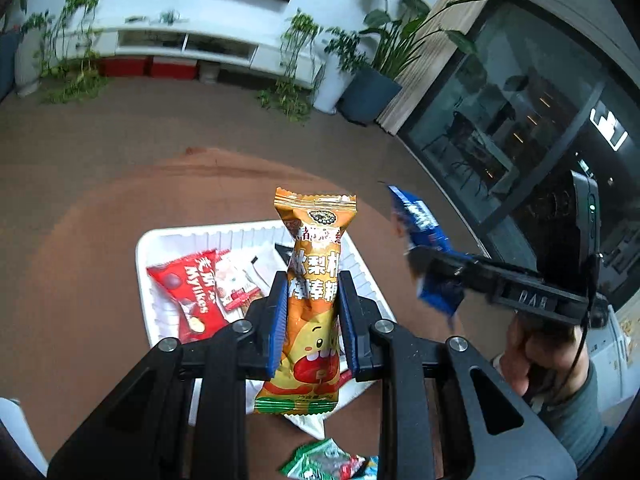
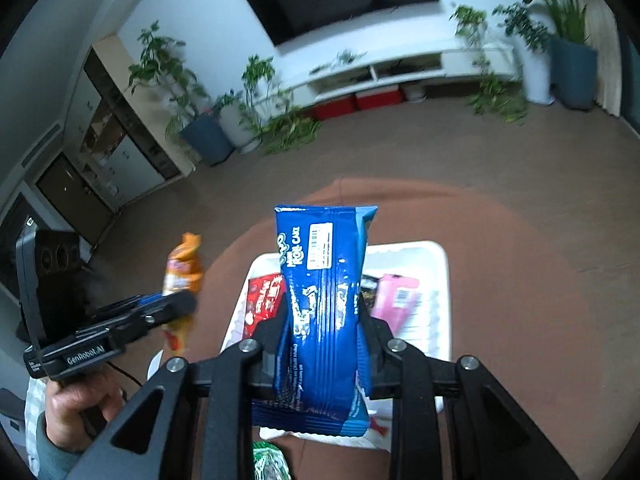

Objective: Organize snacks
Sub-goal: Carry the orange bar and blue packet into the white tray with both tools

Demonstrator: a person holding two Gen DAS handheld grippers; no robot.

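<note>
Left wrist view: the left gripper [image 1: 313, 300] has its black fingers [image 1: 276, 312], faced with ribbed blue pads, closed on the middle of a glossy orange lollipop packet [image 1: 314, 304]. The packet stands upright, crimped at both ends, above the white tray [image 1: 362, 264]. That tray is a shallow rectangular plastic dish with fluted walls, resting on the round reddish-brown bench [image 1: 100, 240]. Inside it lie a shiny red Mylikes bag [image 1: 188, 300] and a few pale wrappers beside it. Just outside the tray's near edge, a crinkled green wrapper [image 1: 320, 462] lies on the bench. To the right of the tray, the right gripper [image 1: 424, 268] holds a blue snack pack [image 1: 428, 248] in the air, blurred; the right hand [image 1: 536, 356] grips its handle.

Right wrist view: the right gripper [image 2: 324, 320] is clamped on the blue snack pack [image 2: 324, 308], a smooth, long foil pouch with a white barcode label, held upright over the tray [image 2: 436, 320]. In the tray, a pink packet [image 2: 396, 300] lies right of the pouch and the red bag [image 2: 264, 300] left of it. Left of the tray, the left gripper [image 2: 180, 304] holds the orange packet [image 2: 184, 276], with the left hand [image 2: 76, 408] below it.
</note>
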